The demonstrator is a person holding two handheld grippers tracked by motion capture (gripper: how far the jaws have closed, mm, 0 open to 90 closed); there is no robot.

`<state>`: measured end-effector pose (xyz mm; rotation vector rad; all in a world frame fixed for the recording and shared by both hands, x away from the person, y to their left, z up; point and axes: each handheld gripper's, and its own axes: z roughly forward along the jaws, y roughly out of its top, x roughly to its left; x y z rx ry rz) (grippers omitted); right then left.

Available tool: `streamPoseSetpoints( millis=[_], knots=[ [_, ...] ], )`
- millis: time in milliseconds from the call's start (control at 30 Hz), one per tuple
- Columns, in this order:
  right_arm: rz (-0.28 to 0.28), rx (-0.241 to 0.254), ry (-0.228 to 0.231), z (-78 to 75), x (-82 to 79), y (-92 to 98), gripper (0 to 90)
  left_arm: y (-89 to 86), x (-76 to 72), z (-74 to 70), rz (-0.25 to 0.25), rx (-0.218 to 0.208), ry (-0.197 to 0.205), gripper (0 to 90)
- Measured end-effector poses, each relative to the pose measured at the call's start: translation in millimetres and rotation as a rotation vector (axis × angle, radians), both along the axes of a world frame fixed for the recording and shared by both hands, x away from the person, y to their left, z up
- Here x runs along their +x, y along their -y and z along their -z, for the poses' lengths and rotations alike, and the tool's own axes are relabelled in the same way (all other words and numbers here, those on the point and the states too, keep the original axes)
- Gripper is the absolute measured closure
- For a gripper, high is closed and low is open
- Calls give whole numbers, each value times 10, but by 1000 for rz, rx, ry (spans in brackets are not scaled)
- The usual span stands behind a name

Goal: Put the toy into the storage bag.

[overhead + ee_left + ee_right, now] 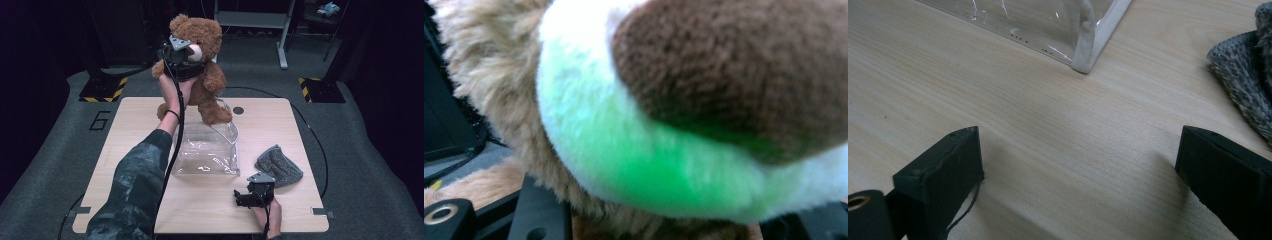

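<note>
A brown teddy bear (202, 60) hangs upright above the far side of the table, its feet just over a clear plastic bag (207, 150) that stands open on the wood. My left gripper (191, 69) is shut on the bear's chest, below the muzzle. In the left gripper view the bear's white muzzle (624, 150) and brown nose sit very close, tinted green. My right gripper (248, 199) rests low near the table's front edge, open, with bare wood between its fingers (948, 170). The bag's corner (1088, 55) lies just ahead of it.
A grey knitted cloth (280, 165) lies right of the bag, close to my right gripper, and shows as grey knit (1248, 80) at the right edge. The wooden table (135, 115) stands on grey carpet. Dark stands and a metal frame ring the far floor.
</note>
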<state>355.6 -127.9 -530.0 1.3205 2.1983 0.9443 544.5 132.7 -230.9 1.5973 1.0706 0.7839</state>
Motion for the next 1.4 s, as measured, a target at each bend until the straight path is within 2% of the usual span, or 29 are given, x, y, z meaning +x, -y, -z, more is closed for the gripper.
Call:
streamPoseSetpoints(
  millis=[200, 233, 267, 400, 533, 567, 867, 900, 1033, 1167, 1267, 1333, 1400],
  knots=[
    [5, 9, -9, 1, -7, -11, 42, 72, 27, 63, 5, -5, -9, 437],
    [-6, -1, 2, 2, 3, 0, 42, 69, 34, 76, 15, -1, -8, 437],
    [3, 6, -6, 1, -5, -7, 42, 71, 45, 112, 10, -16, -17, 436],
    [-7, -1, 2, 2, 3, 1, 42, 48, 58, 188, 15, -29, -28, 436],
    [5, 7, -7, 0, -8, -10, 42, 24, 66, 292, 18, -35, -59, 432],
    [-6, 0, 1, 0, 1, 0, 42, 16, 51, 346, 21, -37, -63, 431],
    [5, 4, -3, -1, -5, -5, 44, -40, -57, 572, 24, -35, -119, 407],
    [5, 5, -4, 0, -6, -6, 44, -54, -68, 584, 32, -14, -128, 405],
    [16, 5, -1, 2, -3, -10, 44, -40, -130, 646, 40, -2, -147, 394],
    [19, 5, -1, 2, -3, -10, 45, -18, -172, 690, 45, -8, -157, 392],
    [23, 7, 0, 2, -2, -13, 45, -7, -208, 729, 47, 0, -180, 388],
    [19, 4, -1, 2, -3, -10, 45, -19, -222, 787, 54, 22, -203, 386],
    [25, 7, -2, 2, -4, -15, 45, -30, -214, 824, 51, 9, -227, 381]
  ],
)
